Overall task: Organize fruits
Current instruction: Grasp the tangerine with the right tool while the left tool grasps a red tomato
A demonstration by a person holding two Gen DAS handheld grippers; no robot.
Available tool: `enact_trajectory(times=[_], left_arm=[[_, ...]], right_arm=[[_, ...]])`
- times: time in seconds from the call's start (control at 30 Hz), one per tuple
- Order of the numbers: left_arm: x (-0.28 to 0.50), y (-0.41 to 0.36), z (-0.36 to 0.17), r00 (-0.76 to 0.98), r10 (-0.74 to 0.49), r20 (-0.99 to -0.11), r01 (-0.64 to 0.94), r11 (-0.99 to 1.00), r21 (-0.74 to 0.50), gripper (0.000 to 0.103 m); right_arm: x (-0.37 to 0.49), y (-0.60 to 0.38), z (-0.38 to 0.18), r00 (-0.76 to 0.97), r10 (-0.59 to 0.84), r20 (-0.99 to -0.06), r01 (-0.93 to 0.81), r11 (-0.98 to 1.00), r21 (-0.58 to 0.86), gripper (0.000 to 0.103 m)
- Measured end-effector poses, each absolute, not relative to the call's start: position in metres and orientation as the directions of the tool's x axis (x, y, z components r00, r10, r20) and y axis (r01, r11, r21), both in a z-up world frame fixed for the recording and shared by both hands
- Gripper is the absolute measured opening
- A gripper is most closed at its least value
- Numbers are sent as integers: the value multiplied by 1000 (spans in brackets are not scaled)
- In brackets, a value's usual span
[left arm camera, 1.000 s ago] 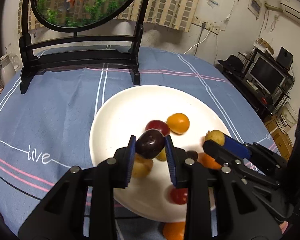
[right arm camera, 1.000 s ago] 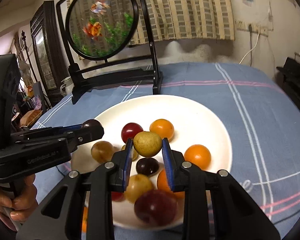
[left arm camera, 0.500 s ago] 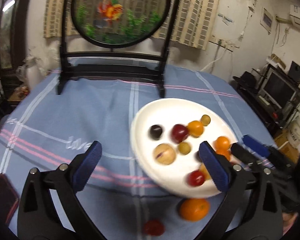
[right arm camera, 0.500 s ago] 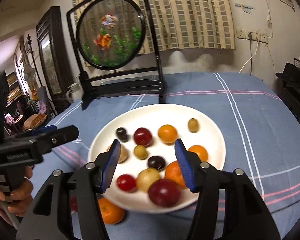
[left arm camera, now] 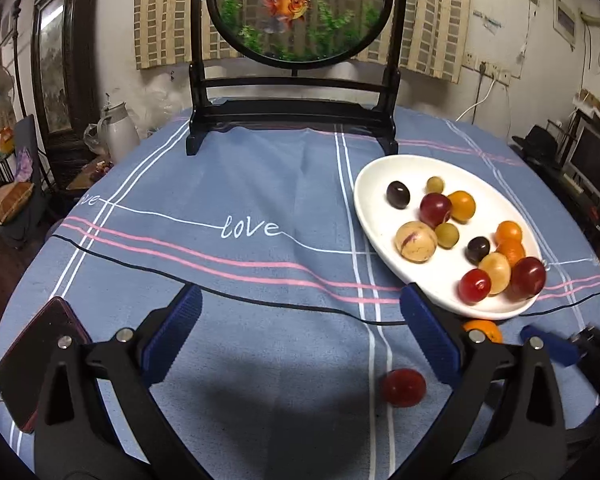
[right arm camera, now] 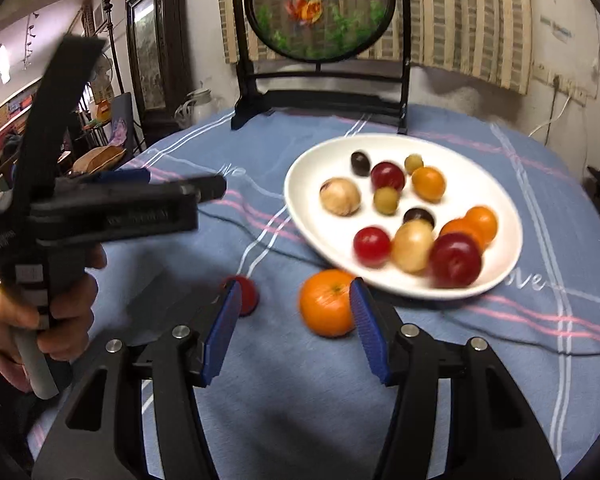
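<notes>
A white plate (left arm camera: 374,178) (right arm camera: 496,184) on the blue cloth holds several small fruits: red, orange, dark purple, green and tan. An orange (right arm camera: 327,303) (left arm camera: 485,328) and a red fruit (left arm camera: 404,387) (right arm camera: 247,295) lie on the cloth just in front of the plate. My left gripper (left arm camera: 300,334) is open and empty, above the cloth to the left of the plate. My right gripper (right arm camera: 294,326) is open and empty, with the orange just beyond its right finger and the red fruit by its left finger.
A black stand with a round goldfish screen (left arm camera: 296,12) stands at the table's back. A dark phone (left arm camera: 36,360) lies at the near left edge. A white kettle (left arm camera: 118,130) stands beyond the table on the left. The table edge curves close on all sides.
Both grippers opened, left their fruits on the plate and drew back toward the near edge. The left one swung left. The orange and red fruit on the cloth came into view.
</notes>
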State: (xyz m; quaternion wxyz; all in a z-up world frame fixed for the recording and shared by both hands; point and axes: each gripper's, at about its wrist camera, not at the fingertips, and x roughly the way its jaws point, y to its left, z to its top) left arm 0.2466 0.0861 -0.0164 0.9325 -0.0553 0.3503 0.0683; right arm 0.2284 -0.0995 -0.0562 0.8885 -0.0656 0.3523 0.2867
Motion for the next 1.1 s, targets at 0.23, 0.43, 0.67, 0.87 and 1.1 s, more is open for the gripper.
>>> enact_trajectory(times=[0.23,0.43,0.67,0.87,1.1], left_arm=[[241,93,-12,744,77,-663,-181,979,-89,101],[237,91,-9,750,76,-657,-172,982,-83,101],[236,96,-5,752,96,-652,-192,978,-77,101],[235,101,-4,753,85,-653,-204,973,-108,101],[235,102,-5,748,82,-658,-204,973,-111,101]], right_arm=[[234,-93,-70,564,410,-717,-524,848,73,57],[240,-92,-77,564,373,-737,-504,862,51,57],[250,-91,-82,571,334,-750,-466,884,39,57],[260,-92,-85,572,319,-756,-434,900,51,57],[265,-84,-88,575,298,-762,-432,902,27,57]])
